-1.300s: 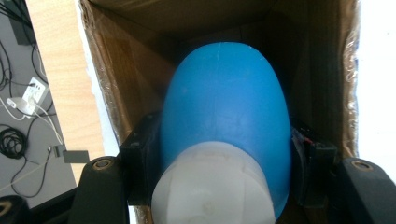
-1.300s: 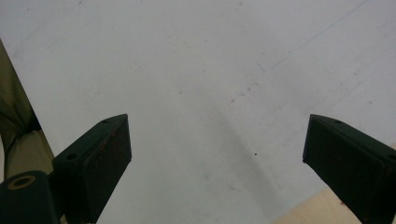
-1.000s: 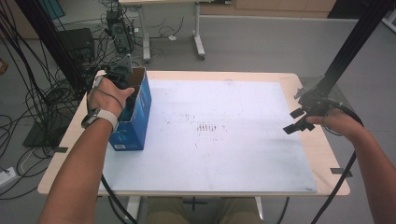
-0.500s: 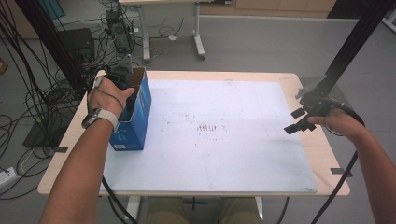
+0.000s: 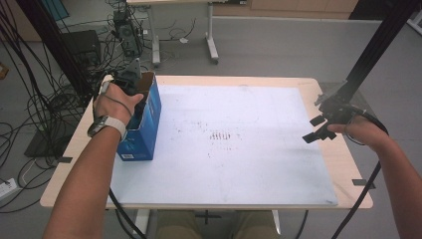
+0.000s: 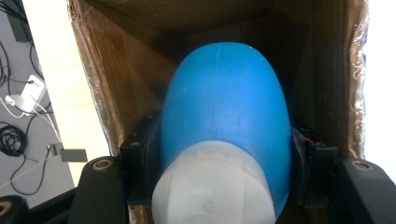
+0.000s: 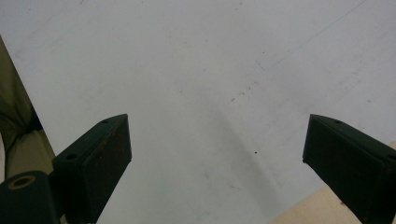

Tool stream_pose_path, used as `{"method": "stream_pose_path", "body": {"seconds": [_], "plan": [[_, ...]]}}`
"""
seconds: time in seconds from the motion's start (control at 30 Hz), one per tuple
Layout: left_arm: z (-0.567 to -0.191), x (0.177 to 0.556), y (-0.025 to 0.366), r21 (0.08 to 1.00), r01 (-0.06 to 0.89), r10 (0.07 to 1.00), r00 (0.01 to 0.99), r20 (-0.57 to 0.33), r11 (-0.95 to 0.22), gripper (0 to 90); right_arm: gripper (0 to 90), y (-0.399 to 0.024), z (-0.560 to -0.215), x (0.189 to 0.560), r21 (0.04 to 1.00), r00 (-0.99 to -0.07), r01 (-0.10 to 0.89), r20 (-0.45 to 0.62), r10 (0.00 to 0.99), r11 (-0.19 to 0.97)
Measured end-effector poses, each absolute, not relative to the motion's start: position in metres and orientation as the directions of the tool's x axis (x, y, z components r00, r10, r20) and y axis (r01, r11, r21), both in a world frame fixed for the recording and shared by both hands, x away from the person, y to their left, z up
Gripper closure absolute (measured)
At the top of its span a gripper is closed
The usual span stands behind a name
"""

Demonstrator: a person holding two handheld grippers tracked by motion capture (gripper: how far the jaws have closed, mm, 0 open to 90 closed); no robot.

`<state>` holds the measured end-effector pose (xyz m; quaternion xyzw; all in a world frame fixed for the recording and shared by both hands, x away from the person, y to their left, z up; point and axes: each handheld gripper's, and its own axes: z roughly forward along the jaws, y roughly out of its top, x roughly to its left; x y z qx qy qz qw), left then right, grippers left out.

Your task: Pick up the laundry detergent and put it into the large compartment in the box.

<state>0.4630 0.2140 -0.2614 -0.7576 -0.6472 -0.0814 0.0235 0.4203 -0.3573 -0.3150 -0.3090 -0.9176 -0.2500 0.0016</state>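
Note:
A blue cardboard box stands open-topped at the table's left side. My left gripper reaches down into its opening. In the left gripper view its jaws are shut on a blue rounded object with a white cap toward the camera, held inside the brown box interior. My right gripper hovers over the right edge of the white mat. In the right gripper view its two black fingers stand wide apart with only bare mat between them.
The wooden table shows as a border around the mat. Black cables and equipment lie on the floor to the left. A second table's legs stand beyond the far edge. A black frame post rises at the right.

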Motion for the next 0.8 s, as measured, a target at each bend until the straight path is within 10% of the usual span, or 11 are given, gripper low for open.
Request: {"method": "stream_pose_path", "body": {"seconds": [0.8], "plan": [[-0.2615, 0.4628, 0.2124, 0.068, 0.984, 0.976, 0.151, 0.156, -0.163, 38.1, 7.6, -0.3593, -0.3157, 0.4192, 0.462, -0.809, 0.567, 0.157, 0.567, 0.682]]}}
